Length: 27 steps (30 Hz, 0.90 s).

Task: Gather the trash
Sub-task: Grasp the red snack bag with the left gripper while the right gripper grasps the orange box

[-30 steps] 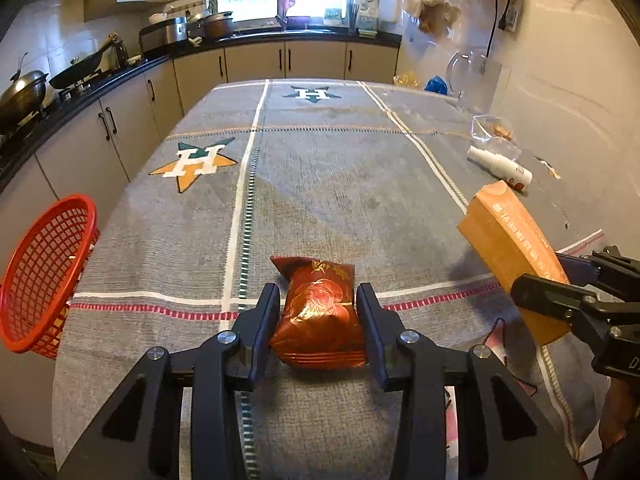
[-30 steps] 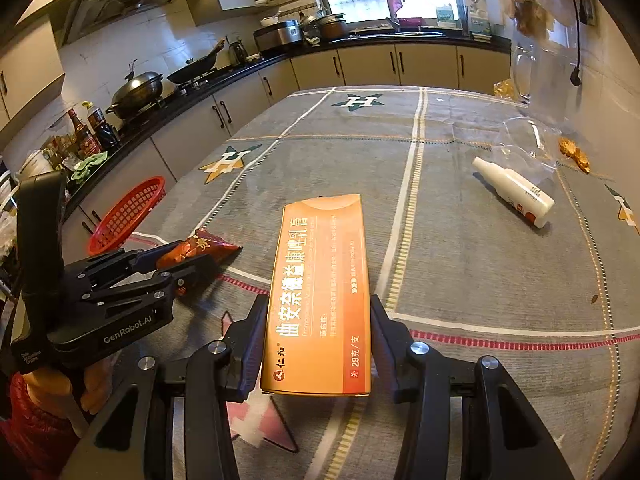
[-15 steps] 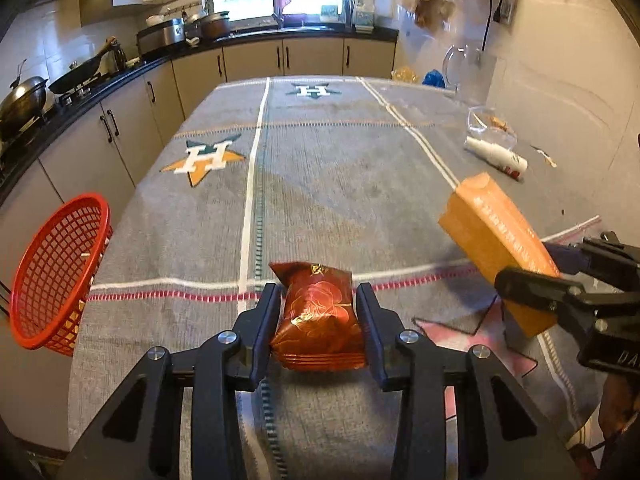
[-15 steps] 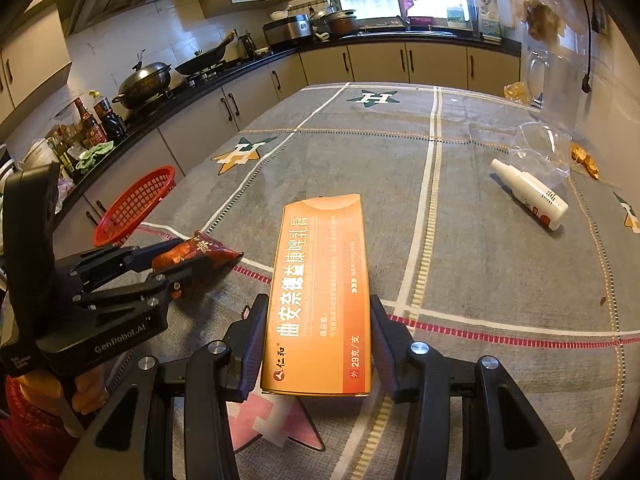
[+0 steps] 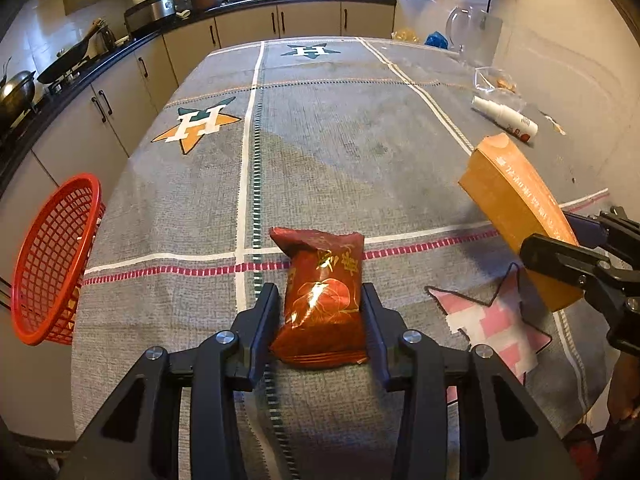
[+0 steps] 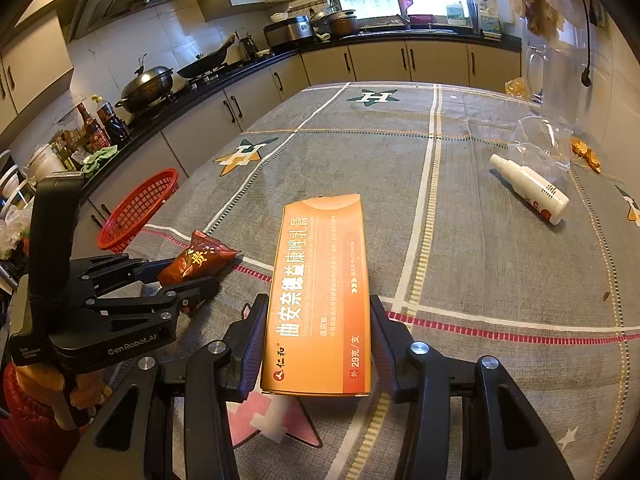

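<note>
Snack packet (image 5: 323, 300), dark red foil with gold print and a crumpled top, sits clamped between my left gripper (image 5: 320, 312) fingers, held above the cloth-covered counter (image 5: 340, 132) near its close edge. Orange box (image 6: 320, 296), long and flat with white Chinese lettering, is pinched along its sides by my right gripper (image 6: 316, 344), lifted clear of the cloth and tilted in the left view. Wide open cloth ahead of both grippers. Red mesh basket (image 5: 52, 256) hangs off the counter's left edge, tipped on its side, well apart from both loads. White spray bottle (image 6: 530, 188) lies on its side far right, just beside a clear plastic container (image 6: 540, 140); orange scraps (image 6: 586, 152) lie next to the wall.
</note>
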Each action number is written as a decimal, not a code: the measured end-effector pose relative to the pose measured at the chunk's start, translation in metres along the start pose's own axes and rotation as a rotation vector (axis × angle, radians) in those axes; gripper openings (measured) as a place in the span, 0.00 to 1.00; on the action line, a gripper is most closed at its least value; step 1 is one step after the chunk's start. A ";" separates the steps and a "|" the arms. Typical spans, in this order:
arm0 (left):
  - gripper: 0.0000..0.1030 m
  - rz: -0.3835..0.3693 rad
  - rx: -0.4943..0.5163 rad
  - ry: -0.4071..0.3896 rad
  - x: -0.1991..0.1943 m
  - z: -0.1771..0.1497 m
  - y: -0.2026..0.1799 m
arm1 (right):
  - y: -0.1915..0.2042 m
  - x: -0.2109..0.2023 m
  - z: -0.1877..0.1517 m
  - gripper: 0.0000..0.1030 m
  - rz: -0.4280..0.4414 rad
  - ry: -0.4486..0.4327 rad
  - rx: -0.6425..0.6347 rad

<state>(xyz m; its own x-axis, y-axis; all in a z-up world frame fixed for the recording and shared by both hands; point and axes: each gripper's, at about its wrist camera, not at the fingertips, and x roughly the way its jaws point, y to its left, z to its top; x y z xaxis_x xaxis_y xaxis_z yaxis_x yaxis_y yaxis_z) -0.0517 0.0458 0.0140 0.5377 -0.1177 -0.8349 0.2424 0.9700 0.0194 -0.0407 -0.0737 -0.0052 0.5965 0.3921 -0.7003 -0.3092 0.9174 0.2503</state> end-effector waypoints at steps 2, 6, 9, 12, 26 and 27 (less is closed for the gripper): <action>0.36 0.000 -0.005 -0.006 -0.001 0.000 0.000 | 0.001 -0.001 -0.002 0.50 0.005 0.002 0.000; 0.34 -0.024 -0.016 -0.079 -0.011 -0.002 0.001 | 0.002 -0.001 -0.001 0.50 0.009 -0.001 -0.004; 0.34 -0.027 -0.033 -0.124 -0.021 -0.001 0.004 | 0.004 -0.003 0.000 0.50 0.009 -0.007 -0.005; 0.34 -0.021 -0.041 -0.143 -0.027 0.000 0.007 | 0.005 -0.003 0.001 0.50 0.007 -0.009 -0.006; 0.34 0.042 -0.064 -0.213 -0.041 0.001 0.016 | 0.023 0.001 0.011 0.50 0.013 -0.008 -0.048; 0.34 0.043 -0.068 -0.217 -0.042 0.000 0.018 | 0.024 0.001 0.012 0.50 0.014 -0.008 -0.052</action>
<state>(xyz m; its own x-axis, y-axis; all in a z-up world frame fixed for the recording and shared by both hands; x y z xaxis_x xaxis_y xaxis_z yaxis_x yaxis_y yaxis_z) -0.0695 0.0678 0.0495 0.7092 -0.1118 -0.6961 0.1643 0.9864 0.0089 -0.0385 -0.0505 0.0083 0.5976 0.4058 -0.6915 -0.3555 0.9071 0.2251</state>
